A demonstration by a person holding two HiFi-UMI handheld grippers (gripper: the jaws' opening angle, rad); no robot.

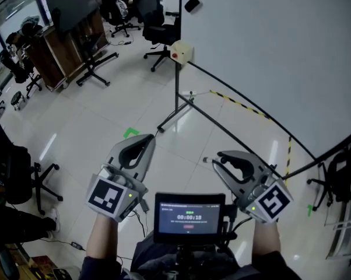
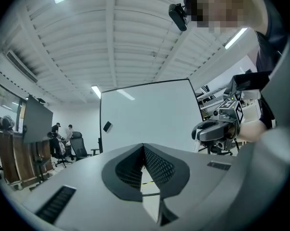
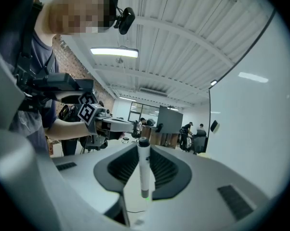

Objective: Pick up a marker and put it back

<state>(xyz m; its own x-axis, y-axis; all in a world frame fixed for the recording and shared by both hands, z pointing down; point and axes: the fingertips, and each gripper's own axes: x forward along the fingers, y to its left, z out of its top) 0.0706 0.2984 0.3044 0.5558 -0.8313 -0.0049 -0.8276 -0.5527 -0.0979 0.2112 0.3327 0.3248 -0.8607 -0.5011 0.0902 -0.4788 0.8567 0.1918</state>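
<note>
The right tool [image 1: 217, 158] clamps a marker [image 3: 144, 170] upright, seemingly ready to return it. The left tool [image 2: 143, 148] sits closed and empty, unneeded

I see a bright room. Long ceiling lights [image 3: 114, 52] shine from above and leave shiny streaks on the floor [image 1: 94, 115]. My pictures bend round at the edges, with dark corners. Things very near the camera look soft.
</note>
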